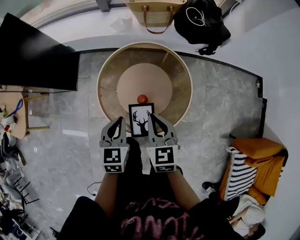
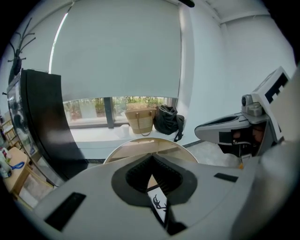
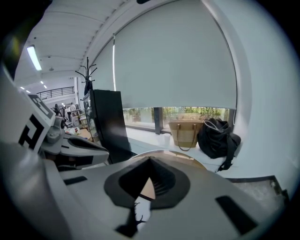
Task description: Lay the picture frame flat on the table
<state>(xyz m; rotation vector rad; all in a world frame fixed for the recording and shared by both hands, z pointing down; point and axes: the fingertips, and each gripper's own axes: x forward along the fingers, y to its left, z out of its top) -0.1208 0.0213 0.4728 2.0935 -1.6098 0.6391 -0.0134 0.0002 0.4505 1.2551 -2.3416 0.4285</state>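
The picture frame (image 1: 141, 120), black-edged with a deer-head print, stands upright at the near edge of the round wooden table (image 1: 105, 70). My left gripper (image 1: 120, 121) is just left of the frame and my right gripper (image 1: 153, 116) is at its right edge; both look shut and hold nothing. In the left gripper view the jaws (image 2: 151, 157) meet, and a sliver of the frame (image 2: 159, 205) shows through the slit below them. In the right gripper view the jaws (image 3: 150, 161) also meet, with the frame (image 3: 139, 212) showing under them.
A small red ball (image 1: 142, 99) lies on the table just behind the frame. A tall black panel (image 1: 37, 56) stands to the left. On the window ledge beyond are a woven bag (image 1: 152, 14) and a black bag (image 1: 201, 21). Orange and striped cushions (image 1: 251, 166) are piled at the right.
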